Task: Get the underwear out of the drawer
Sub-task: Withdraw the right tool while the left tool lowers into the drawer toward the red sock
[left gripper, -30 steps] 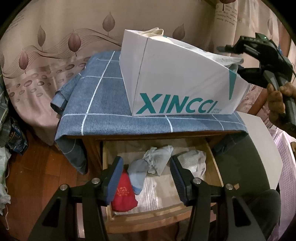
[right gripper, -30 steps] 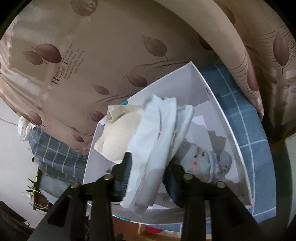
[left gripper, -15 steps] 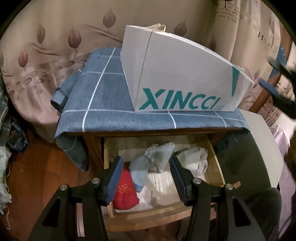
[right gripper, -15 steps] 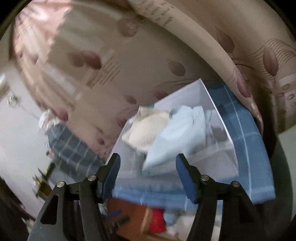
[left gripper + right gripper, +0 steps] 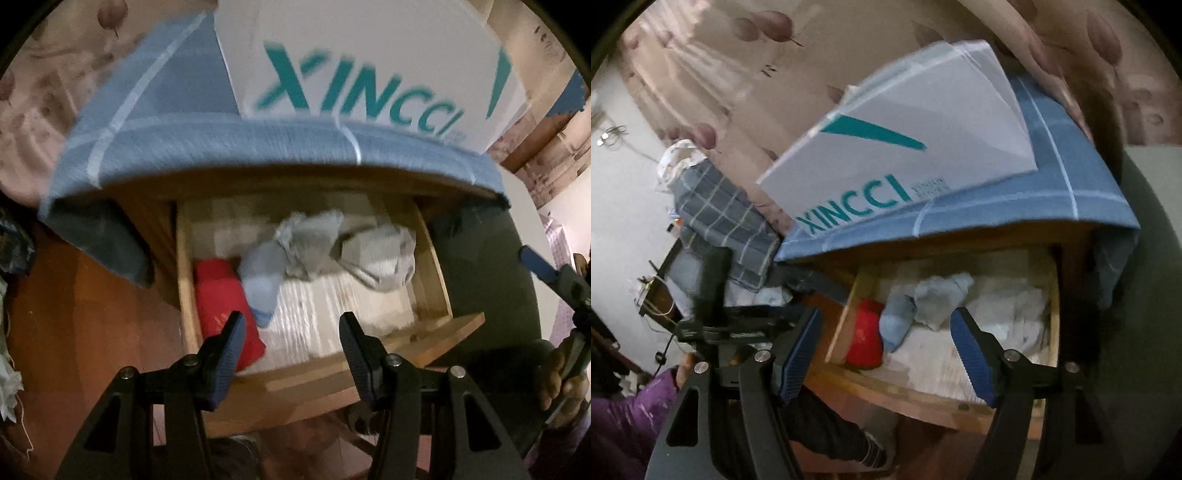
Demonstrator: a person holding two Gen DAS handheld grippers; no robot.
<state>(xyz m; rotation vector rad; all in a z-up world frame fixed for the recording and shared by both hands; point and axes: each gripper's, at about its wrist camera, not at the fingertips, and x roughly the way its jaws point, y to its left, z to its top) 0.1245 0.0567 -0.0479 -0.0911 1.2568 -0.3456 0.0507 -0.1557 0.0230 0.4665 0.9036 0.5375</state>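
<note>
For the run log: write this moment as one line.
drawer open | four garments inside | left gripper open, empty | right gripper opening, empty

Underwear (image 5: 314,247) in drawer (image 5: 432,332) under bag (image 5: 369,74)

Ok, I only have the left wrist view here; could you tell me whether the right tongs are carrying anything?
Observer: No, the right tongs are empty, with their jaws opening, and they point at the open drawer.
Operator: Thank you. What shows between their fingers?
Observer: The light blue garment, with the red garment just to its left.
Operator: And what is further off to that side?
Observer: A stack of folded plaid bedding beside the cabinet, outside your view.
</note>
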